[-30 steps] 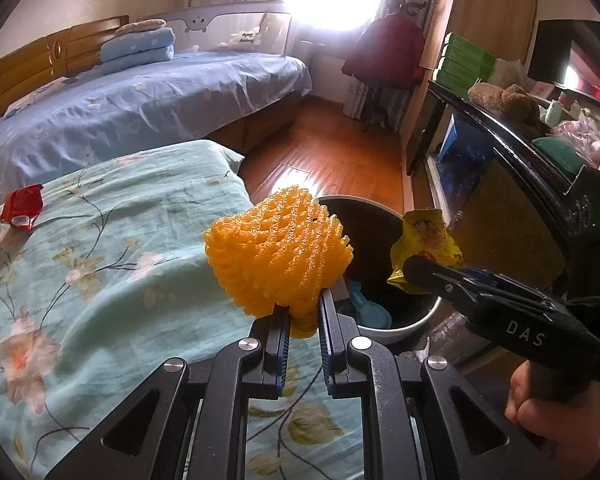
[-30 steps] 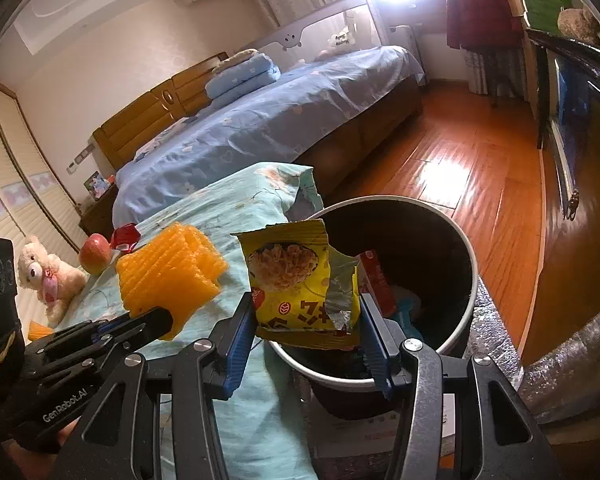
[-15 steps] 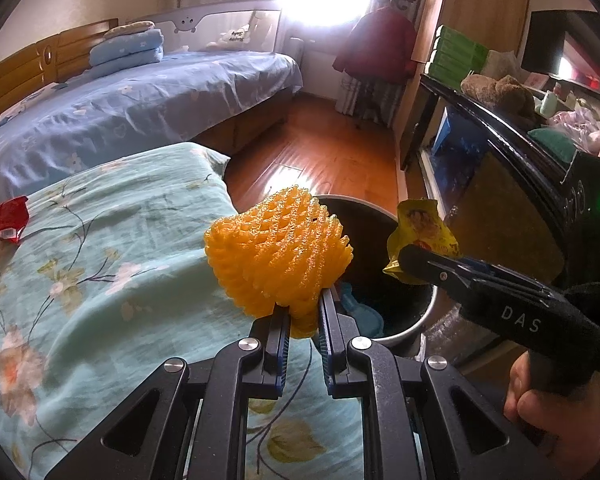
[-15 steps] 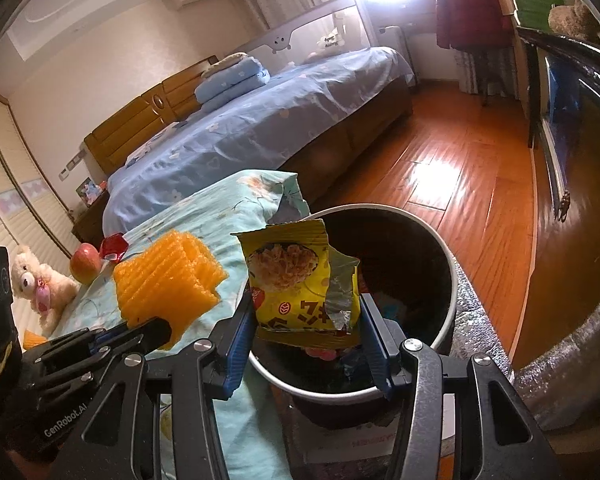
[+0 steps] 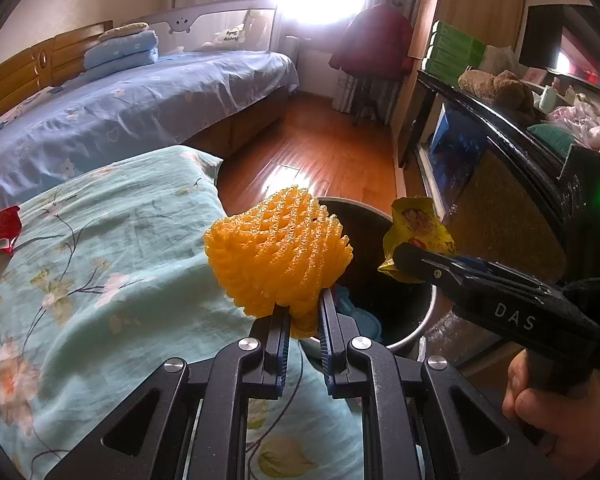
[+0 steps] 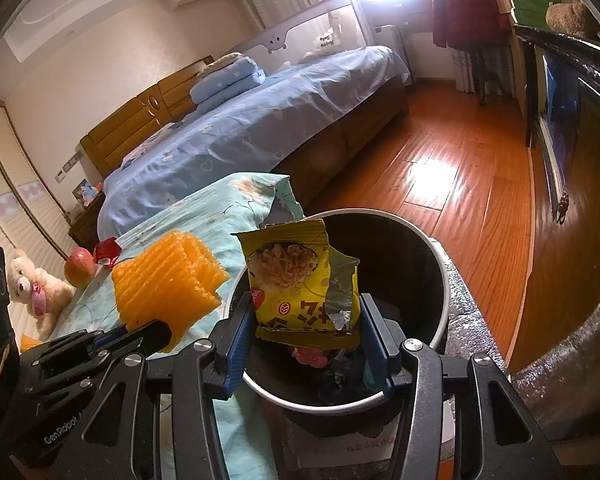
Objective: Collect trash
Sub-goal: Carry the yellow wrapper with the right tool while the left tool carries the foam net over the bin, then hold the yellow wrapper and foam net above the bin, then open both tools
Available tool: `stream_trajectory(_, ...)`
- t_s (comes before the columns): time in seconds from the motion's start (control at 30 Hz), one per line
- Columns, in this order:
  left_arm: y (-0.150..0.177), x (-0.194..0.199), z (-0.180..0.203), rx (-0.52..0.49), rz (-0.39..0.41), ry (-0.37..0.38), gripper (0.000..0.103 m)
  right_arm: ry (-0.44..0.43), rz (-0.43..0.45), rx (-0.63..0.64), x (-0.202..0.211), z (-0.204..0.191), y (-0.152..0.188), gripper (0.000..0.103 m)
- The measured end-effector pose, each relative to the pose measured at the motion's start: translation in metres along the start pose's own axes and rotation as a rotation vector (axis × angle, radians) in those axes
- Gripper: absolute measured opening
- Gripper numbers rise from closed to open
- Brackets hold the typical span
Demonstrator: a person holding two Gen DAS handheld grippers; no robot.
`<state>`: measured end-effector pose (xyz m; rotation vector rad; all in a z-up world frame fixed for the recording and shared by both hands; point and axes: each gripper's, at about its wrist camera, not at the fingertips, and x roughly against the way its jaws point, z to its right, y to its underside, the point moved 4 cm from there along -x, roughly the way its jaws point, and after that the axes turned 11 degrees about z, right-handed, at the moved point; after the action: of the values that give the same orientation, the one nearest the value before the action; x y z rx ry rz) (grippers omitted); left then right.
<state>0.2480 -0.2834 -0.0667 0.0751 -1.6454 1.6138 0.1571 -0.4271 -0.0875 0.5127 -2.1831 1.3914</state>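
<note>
My left gripper (image 5: 303, 316) is shut on an orange foam fruit net (image 5: 276, 256), held above the edge of the teal floral bedspread (image 5: 100, 272) just left of the round trash bin (image 5: 404, 320). In the right wrist view the same net (image 6: 164, 284) shows at left. My right gripper (image 6: 306, 332) is shut on a yellow snack wrapper (image 6: 296, 284), held upright over the bin (image 6: 436, 280), which has several bits of trash inside. The wrapper (image 5: 416, 232) also shows in the left wrist view, over the bin's right rim.
A red wrapper (image 5: 2, 226) lies on the bedspread at far left; an apple (image 6: 78, 266) and a teddy bear (image 6: 34, 292) lie farther back. A blue bed (image 5: 120, 108), wooden floor (image 5: 320, 152) and a dark cabinet (image 5: 520, 184) at right surround the bin.
The left gripper with the net has drifted right, closer to the bin. The right gripper holds the wrapper over the bin much as before.
</note>
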Motion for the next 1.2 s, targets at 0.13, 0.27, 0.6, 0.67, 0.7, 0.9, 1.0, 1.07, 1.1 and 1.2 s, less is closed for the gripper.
stream_trajectory(0.13,-0.001,-0.001,0.001,0.000,-0.001,0.000,0.012,0.006,-0.003,-0.005,-0.003,0.005,-0.002,0.051)
stream_trajectory(0.27,0.000,-0.003,0.002,-0.004,-0.002,0.001,0.012,0.010,-0.006,-0.008,-0.006,0.009,-0.004,0.051)
stream_trajectory(0.6,-0.004,-0.011,0.007,-0.016,-0.010,0.002,0.012,0.015,-0.011,-0.012,-0.011,0.014,-0.006,0.051)
stream_trajectory(0.67,-0.004,-0.012,0.008,-0.017,-0.013,0.002,0.012,0.016,-0.012,-0.012,-0.012,0.014,-0.006,0.051)
stream_trajectory(0.7,-0.004,-0.013,0.009,-0.019,-0.013,0.002,0.012,0.016,-0.012,-0.013,-0.012,0.015,-0.006,0.051)
stream_trajectory(0.9,-0.006,-0.014,0.011,-0.026,-0.015,0.004,0.012,0.018,-0.017,-0.020,-0.015,0.018,-0.007,0.051)
stream_trajectory(1.0,-0.007,-0.016,0.013,-0.027,-0.017,0.003,0.012,0.019,-0.021,-0.023,-0.018,0.021,-0.008,0.051)
stream_trajectory(1.07,-0.007,-0.017,0.014,-0.028,-0.019,0.004,0.012,0.020,-0.022,-0.024,-0.018,0.021,-0.008,0.051)
stream_trajectory(1.1,-0.007,-0.017,0.014,-0.029,-0.020,0.003,0.012,0.021,-0.021,-0.024,-0.018,0.021,-0.008,0.051)
stream_trajectory(1.2,-0.008,-0.020,0.014,-0.027,-0.024,0.003,0.012,0.023,-0.022,-0.028,-0.020,0.023,-0.009,0.051)
